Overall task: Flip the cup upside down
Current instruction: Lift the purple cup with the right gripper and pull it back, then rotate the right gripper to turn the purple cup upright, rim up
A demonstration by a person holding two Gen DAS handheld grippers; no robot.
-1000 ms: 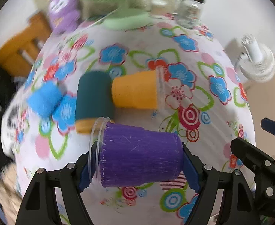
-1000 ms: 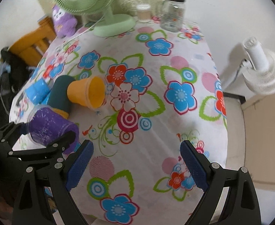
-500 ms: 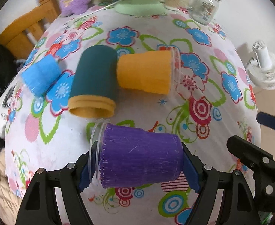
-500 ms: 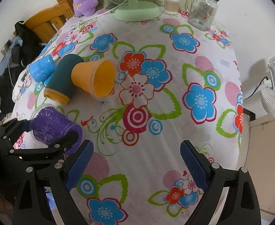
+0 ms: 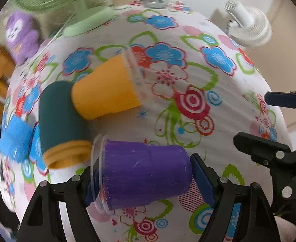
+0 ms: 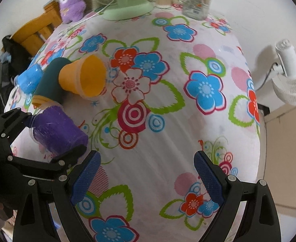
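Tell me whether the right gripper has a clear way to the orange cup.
Probably yes: the right gripper is open and empty, and only bare tablecloth lies between it and the orange cup, whose mouth faces it.

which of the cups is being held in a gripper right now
The purple cup, clamped on its side in the left gripper. The orange, teal and blue cups lie loose on the table.

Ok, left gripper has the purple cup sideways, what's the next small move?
Probably roll the left gripper so the purple cup turns rim-down. It's clamped end to end, lying sideways, clear rim toward the teal cup. The floral tablecloth to its right looks bare enough for landing.
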